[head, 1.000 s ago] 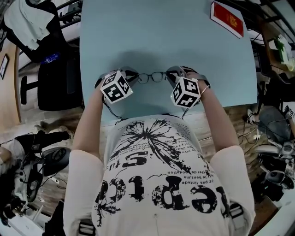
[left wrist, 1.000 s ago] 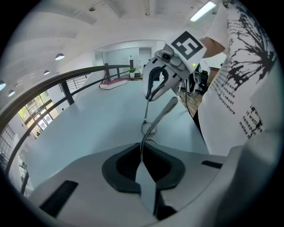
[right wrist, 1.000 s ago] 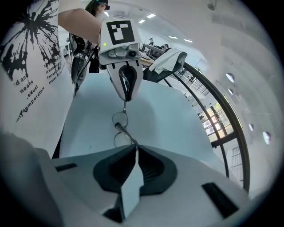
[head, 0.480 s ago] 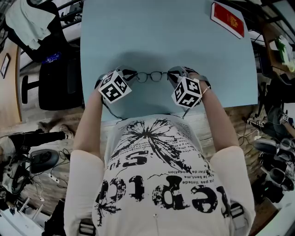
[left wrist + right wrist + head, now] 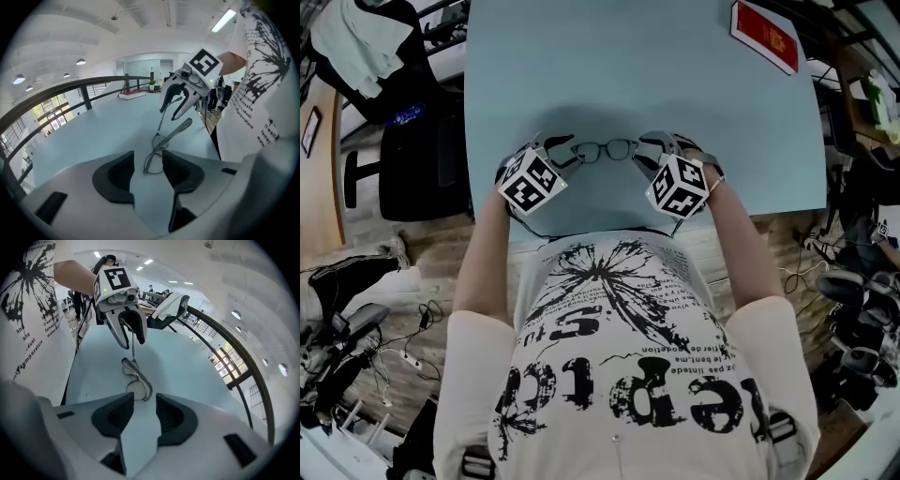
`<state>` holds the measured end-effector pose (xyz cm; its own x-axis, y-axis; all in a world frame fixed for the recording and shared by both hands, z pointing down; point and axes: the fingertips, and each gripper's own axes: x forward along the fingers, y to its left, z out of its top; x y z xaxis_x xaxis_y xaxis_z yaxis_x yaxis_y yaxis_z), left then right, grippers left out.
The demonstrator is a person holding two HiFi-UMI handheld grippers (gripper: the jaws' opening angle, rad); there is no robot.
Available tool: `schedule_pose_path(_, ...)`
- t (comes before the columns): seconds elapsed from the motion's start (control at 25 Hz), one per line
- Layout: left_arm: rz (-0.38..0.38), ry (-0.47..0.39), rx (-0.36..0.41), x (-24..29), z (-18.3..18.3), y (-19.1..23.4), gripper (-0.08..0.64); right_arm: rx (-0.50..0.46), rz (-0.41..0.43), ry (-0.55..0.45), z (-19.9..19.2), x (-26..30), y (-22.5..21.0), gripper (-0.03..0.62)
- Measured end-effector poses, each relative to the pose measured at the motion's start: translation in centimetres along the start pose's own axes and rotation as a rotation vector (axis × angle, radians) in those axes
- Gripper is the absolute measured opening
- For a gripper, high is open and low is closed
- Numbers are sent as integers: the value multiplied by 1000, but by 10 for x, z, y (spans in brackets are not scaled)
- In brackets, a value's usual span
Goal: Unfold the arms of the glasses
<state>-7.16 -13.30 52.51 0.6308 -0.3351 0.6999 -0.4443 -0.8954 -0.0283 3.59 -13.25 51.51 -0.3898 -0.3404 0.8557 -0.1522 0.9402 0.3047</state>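
A thin dark-framed pair of glasses [image 5: 607,150] lies on the pale blue table [image 5: 628,66] near its front edge, between my two grippers. My left gripper [image 5: 557,150] stands at the frame's left end and my right gripper [image 5: 647,152] at its right end. Both sets of jaws are opening. In the left gripper view the glasses [image 5: 158,145] lie just beyond the gap of my left gripper [image 5: 147,164], untouched by the pads, with one arm [image 5: 183,127] sticking out sideways. In the right gripper view the glasses [image 5: 136,378] lie likewise before my right gripper [image 5: 143,406].
A red book [image 5: 764,36] lies at the table's far right corner. A black chair [image 5: 412,169] stands left of the table. Cables and gear cover the floor on both sides. The person's torso is close behind the table's front edge.
Both grippers were shut at the ends of the glasses and now stand with their jaws spread. The hands have barely moved, and the glasses stay in about the same spot.
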Motion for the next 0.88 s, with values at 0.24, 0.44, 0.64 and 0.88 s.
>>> schedule_pose_path(0.24,83,-77,-26,-28,7,-5,193,103,-50,-31,-8,-18,0,156)
schedule_pose_path(0.44,168,-213,-31,-75,30,-13,192,207,-117,-147,12,-54,-4,104)
schedule_pose_path(0.64,286,-396,-45,-119,75,-8,125,298,-184,-296,43,-83,-19,48)
schedule_pose_path(0.88,390,-554,-19,-154,125,-1,32,375,-311,-553,84,-127,-51,12)
